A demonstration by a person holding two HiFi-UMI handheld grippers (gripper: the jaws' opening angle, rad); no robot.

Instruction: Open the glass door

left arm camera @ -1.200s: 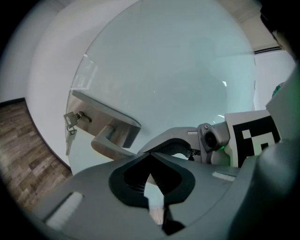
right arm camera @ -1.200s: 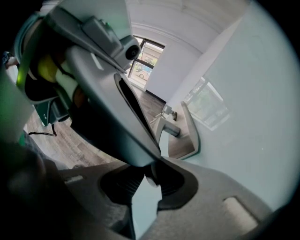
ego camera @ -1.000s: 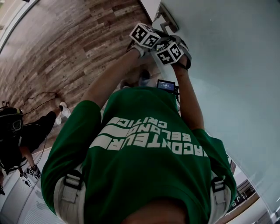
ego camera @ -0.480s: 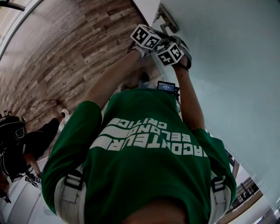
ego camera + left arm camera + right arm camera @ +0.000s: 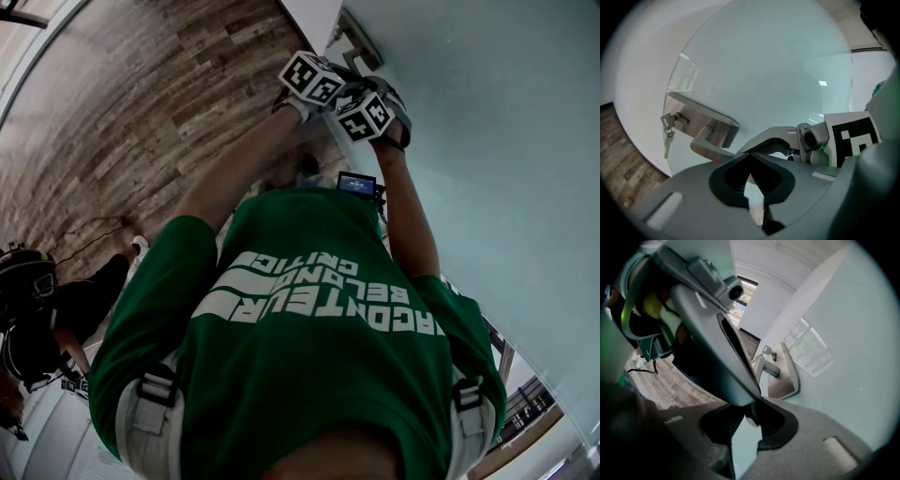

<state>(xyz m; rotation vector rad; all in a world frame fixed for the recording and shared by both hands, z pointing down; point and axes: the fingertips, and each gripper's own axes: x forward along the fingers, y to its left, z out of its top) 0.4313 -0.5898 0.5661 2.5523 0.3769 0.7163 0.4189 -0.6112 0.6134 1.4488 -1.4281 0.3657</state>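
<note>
- While both tools hang by the lock edge of the glass door (image 5: 487, 150), I read this as the approach to the lever, with no grip on it yet.
- Left hand-held gripper (image 5: 751, 163): the jaws are clenched tip to tip with nothing between them. Only pale glass shows through the slit behind the tips.
- Right hand-held gripper (image 5: 753, 414): also clenched and empty. It sits just beside the left one, so close that the other tool's body blocks much of each camera.
- The lever handle (image 5: 708, 143) juts from its steel plate (image 5: 701, 112) on the door, ahead of both sets of jaws and apart from them. A small bunch of keys (image 5: 668, 130) hangs from the cylinder beside it.
- My guess is that the closed jaws are meant for a press. A shut tip makes a blunt, stiff finger for bearing down on the lever, and the second tool alongside could steady it or help swing the door.
- From the head view the door fills the right side and the wooden floor (image 5: 141, 112) the left. A second person (image 5: 47, 305) is well apart at the lower left, out of the door's way as far as I can judge.
- I would watch for a tip skidding off the smooth steel, or snagging the keys.
</note>
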